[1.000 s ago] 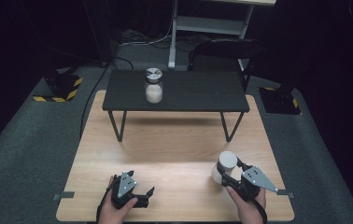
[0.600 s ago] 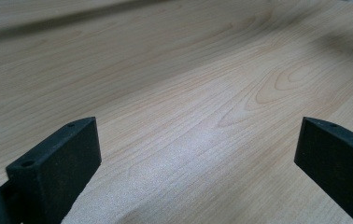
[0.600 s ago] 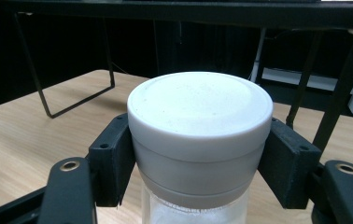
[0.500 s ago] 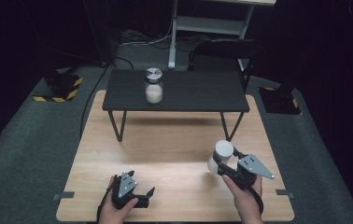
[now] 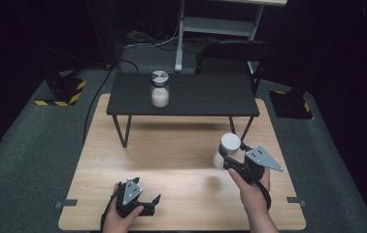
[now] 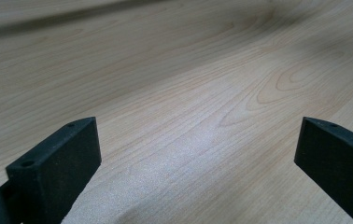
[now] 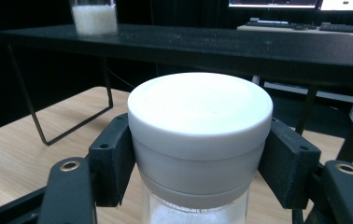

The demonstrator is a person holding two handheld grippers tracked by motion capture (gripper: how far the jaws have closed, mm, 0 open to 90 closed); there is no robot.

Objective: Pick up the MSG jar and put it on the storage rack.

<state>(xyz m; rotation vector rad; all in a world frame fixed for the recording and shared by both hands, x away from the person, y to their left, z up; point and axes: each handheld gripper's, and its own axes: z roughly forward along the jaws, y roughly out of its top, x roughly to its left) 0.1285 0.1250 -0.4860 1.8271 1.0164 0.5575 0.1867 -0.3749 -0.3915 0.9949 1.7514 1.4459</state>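
Wooden table (image 5: 172, 160): right gripper (image 5: 226, 158) clamps white-capped jar (image 5: 227, 148) upright.

The right gripper view cuts the jar (image 7: 198, 140) off at the bottom edge, so you can't see its base or how full it is. The far jar (image 7: 94, 16) loses its top at the frame edge. The monitors (image 7: 300, 3) are clipped too.

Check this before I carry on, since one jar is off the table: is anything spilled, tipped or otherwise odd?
Nothing stands out. The white-lidded jar sits upright in the right gripper, lid on. The silver-lidded jar stands upright on the black shelf. No spill shows on the wooden table.
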